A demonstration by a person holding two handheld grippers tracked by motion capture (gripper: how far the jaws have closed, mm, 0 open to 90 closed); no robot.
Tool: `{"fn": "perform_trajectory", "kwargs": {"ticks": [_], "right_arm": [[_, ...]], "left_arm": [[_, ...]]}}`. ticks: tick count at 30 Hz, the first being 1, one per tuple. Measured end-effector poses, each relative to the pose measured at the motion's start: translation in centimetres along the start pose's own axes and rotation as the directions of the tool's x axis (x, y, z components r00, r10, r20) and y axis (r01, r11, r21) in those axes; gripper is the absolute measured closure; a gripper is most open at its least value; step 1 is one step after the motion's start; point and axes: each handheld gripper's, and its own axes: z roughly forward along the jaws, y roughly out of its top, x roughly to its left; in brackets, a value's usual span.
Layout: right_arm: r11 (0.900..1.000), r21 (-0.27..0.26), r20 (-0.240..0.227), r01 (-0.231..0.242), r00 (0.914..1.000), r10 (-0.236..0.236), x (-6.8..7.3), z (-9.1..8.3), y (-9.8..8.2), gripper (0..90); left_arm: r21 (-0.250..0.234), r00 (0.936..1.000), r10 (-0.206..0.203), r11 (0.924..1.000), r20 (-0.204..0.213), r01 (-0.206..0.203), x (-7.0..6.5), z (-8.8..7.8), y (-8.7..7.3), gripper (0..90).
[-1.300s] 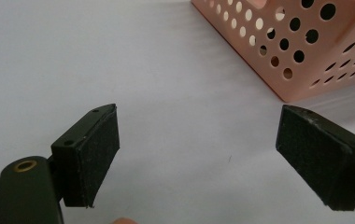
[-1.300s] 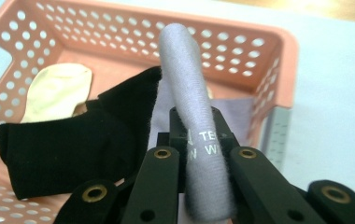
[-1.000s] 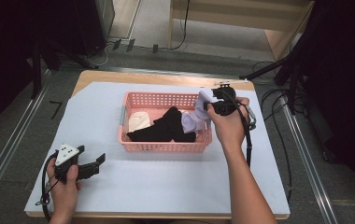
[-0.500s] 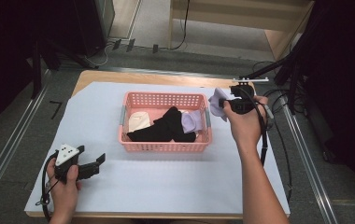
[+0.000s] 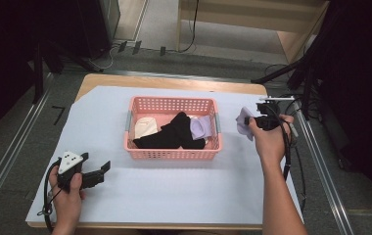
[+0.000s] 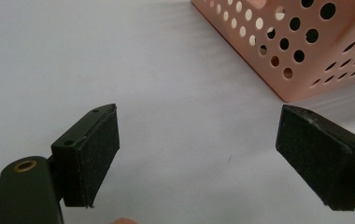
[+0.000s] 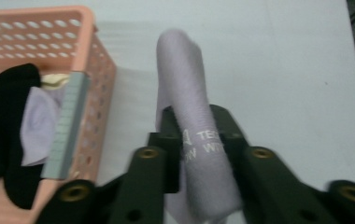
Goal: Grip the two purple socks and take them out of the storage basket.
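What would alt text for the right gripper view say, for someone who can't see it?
A lilac sock with white lettering lies between the black jaws of the right gripper, above a white table cover; the jaws have just been opening. At left, a pink perforated basket holds black and lilac socks.

Pale lilac knitted sock (image 7: 185,88), printed with small white lettering near its cuff, between matte black fingers (image 7: 168,140) whose screw holes are ringed in brass. Salmon-pink perforated plastic basket (image 5: 170,152), patterned with rows of round holes, with grey handle strips at its ends. Inside it: a black garment (image 5: 174,132), a cream-coloured cloth (image 5: 144,127) and a second lilac sock (image 5: 201,128). White sheet (image 5: 174,191) covers the light wooden bench (image 5: 150,81). Grey three-cornered plate (image 5: 70,160) dotted with dark spots.
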Motion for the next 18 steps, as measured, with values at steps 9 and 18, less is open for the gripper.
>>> {"fn": "perform_trajectory", "kwargs": {"ticks": [9, 18], "right_arm": [[0.999, -0.052, 0.025, -0.013, 0.9996, 0.014, 0.2, -0.3, 0.0, 46.3], [0.995, -0.028, -0.045, 0.098, 0.9941, -0.099, 5.1, 0.1, 0.6, 47.2]], "left_arm": [[0.000, 1.0000, 0.000, 1.0000, 0.000, 0.000, 0.0, 0.0, 0.0, 14.7], [-0.001, 1.0000, -0.003, 1.0000, 0.002, 0.003, 0.0, 0.0, 0.0, 14.6]]}}
